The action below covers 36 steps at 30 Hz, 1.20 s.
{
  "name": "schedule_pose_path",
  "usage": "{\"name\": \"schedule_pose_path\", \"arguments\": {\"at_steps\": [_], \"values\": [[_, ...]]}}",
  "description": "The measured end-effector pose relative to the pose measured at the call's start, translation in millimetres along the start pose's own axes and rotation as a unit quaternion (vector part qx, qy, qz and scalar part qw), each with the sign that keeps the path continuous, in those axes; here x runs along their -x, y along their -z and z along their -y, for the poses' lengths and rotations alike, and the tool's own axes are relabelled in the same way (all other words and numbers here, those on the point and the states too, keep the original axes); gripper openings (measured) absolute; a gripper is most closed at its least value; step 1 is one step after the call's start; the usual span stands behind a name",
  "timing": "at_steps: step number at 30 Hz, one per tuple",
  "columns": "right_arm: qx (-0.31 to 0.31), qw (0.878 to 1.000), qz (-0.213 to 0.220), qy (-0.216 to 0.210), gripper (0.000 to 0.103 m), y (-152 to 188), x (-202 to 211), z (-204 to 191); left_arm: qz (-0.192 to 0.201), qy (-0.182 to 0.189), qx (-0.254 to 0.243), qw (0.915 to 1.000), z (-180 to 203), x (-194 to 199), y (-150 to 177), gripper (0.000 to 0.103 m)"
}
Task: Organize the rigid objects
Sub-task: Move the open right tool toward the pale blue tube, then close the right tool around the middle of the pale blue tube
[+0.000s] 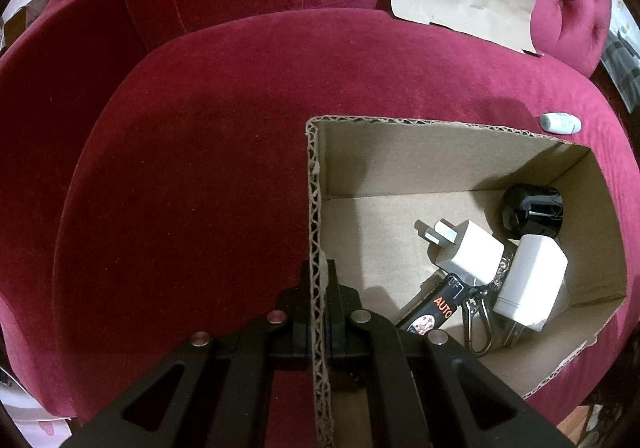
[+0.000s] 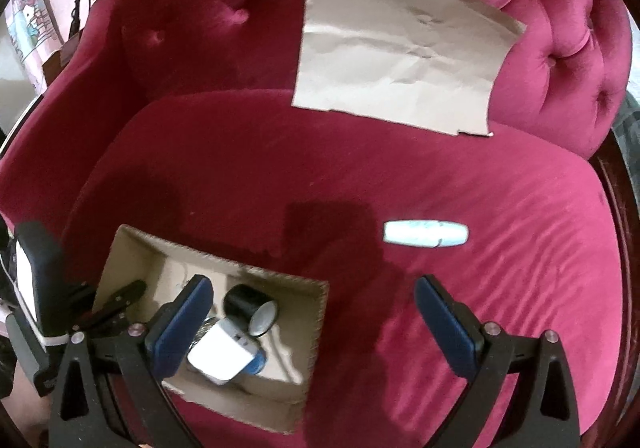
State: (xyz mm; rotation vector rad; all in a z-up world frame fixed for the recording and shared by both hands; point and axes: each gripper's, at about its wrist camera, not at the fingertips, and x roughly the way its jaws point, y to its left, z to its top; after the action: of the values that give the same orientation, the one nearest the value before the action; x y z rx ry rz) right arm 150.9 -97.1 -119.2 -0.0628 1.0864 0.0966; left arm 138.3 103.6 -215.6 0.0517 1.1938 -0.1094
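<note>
Open cardboard box with white chargers inside; small white tube flat on red sofa seat

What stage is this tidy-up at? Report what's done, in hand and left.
Done: two white chargers, a black cylinder and some keys lie in the box.
In hand: the left gripper clamps the box wall; the right gripper is open and empty.
Left: a small white tube on the red cushion beside the box.

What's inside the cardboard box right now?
Inside the cardboard box: two white chargers, a black cylinder, a black item lettered AUTO and metal clips. The chargers cover whatever lies beneath them.
</note>
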Motion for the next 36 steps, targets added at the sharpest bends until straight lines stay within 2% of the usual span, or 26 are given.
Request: {"name": "schedule_pose_path", "arguments": {"at_steps": [6, 17, 36], "values": [[-0.007, 1.000, -0.001, 0.019, 0.103, -11, -7, 27, 0.001, -0.002, -0.003, 1.0000, 0, 0, 1, 0.003], [-0.025, 0.998, -0.027, 0.044, 0.103, -20, -55, 76, 0.001, -0.001, -0.002, 1.0000, -1, 1, 2, 0.003], [-0.041, 0.994, -0.088, 0.047, 0.103, -27, -130, 105, 0.003, 0.001, -0.004, 1.0000, 0, 0, 1, 0.003]]}}
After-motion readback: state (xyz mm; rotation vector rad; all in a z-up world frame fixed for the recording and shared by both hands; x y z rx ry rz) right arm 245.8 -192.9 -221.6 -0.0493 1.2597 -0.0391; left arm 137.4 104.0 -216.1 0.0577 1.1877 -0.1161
